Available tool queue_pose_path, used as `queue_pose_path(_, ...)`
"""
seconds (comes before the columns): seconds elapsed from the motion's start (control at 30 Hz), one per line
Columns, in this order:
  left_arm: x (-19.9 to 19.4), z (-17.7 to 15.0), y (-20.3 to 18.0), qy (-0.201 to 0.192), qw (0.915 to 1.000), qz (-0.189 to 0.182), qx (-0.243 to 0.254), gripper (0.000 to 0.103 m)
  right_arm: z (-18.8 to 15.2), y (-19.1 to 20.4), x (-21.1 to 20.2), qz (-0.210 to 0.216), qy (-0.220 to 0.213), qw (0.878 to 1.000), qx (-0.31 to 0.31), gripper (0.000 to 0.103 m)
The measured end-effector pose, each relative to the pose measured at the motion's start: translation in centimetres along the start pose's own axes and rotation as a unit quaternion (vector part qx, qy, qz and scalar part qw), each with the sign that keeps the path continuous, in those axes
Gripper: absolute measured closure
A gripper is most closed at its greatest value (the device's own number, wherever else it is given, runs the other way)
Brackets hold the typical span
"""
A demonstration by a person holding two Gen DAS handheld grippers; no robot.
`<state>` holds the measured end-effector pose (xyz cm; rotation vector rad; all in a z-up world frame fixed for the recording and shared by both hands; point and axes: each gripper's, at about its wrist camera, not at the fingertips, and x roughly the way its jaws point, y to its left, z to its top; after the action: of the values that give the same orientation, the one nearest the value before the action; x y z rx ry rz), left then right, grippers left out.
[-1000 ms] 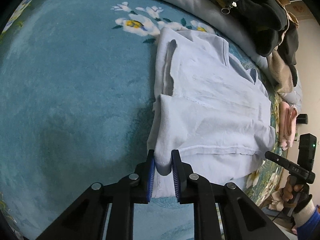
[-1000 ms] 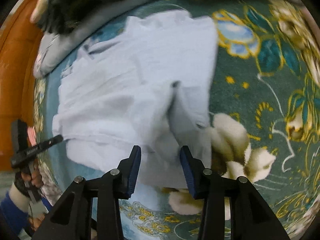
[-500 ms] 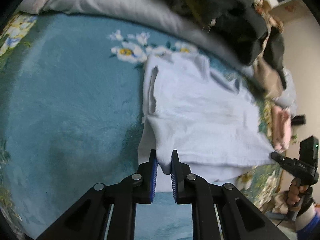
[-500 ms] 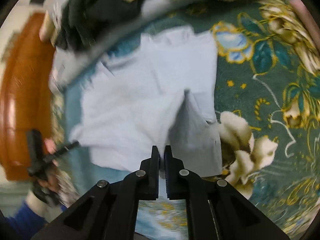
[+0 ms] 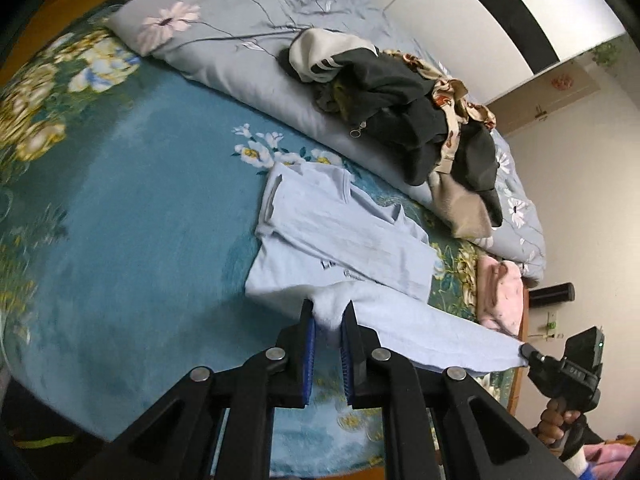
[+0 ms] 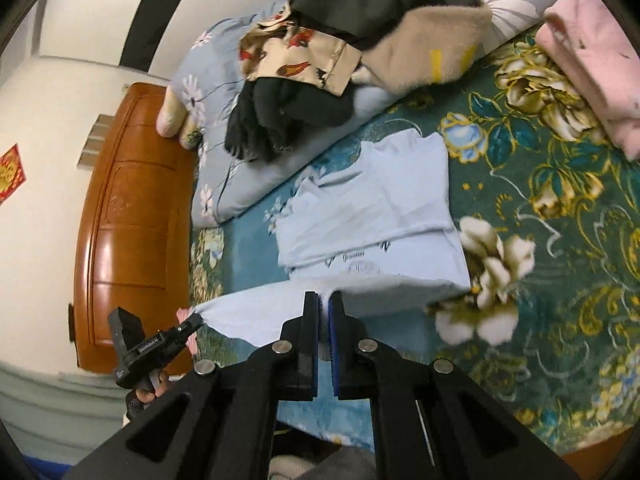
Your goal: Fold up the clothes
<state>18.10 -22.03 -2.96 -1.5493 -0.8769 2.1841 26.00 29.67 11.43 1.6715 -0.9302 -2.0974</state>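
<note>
A pale blue T-shirt (image 5: 344, 236) lies on the teal floral bedspread (image 5: 132, 208), sleeves folded in, print showing near its middle. My left gripper (image 5: 328, 316) is shut on one corner of its bottom hem and lifts it off the bed. My right gripper (image 6: 324, 300) is shut on the other hem corner of the shirt (image 6: 376, 208). The hem hangs stretched between them. Each gripper shows in the other's view, the right one (image 5: 528, 350) and the left one (image 6: 192, 322).
A heap of dark and patterned clothes (image 5: 404, 112) lies on the grey floral quilt (image 5: 240, 28) beyond the shirt. A folded pink garment (image 5: 500, 296) sits near the bed edge, also in the right wrist view (image 6: 596, 60). A wooden headboard (image 6: 132, 216) stands left.
My right gripper has shut on the hem corner. Both grippers have lifted and pulled back, raising the bottom hem off the bed and stretching it between them.
</note>
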Motion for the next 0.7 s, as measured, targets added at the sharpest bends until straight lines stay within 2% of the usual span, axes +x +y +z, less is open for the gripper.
queue_pose_path(0.13, -2.6, -3.5, -0.1, -0.014, 0.9998, 0.009, -0.012, 0.091, -2.8, -0.3, -2.3, 0.011, 0.008, 1.0, -0.007, 0.099)
queue_pose_path(0.33, -3.6, -6.7, 0.7, -0.017, 0.9988, 0.022, -0.041, 0.091, -5.3, -1.4, -3.9, 0.032, 0.023, 0.999, -0.002, 0.099)
queue_pose_path(0.5, -2.9, -5.3, 1.3, -0.017, 0.9976, 0.027, -0.062, 0.096, -4.1, -1.9, -3.3, 0.034, 0.027, 0.999, 0.02, 0.099)
queue_pose_path(0.7, 0.8, -1.8, 2.3, 0.007, 0.9969, 0.031, -0.072, 0.097, -1.1, -3.1, -0.6, 0.005, 0.034, 0.998, 0.058, 0.099)
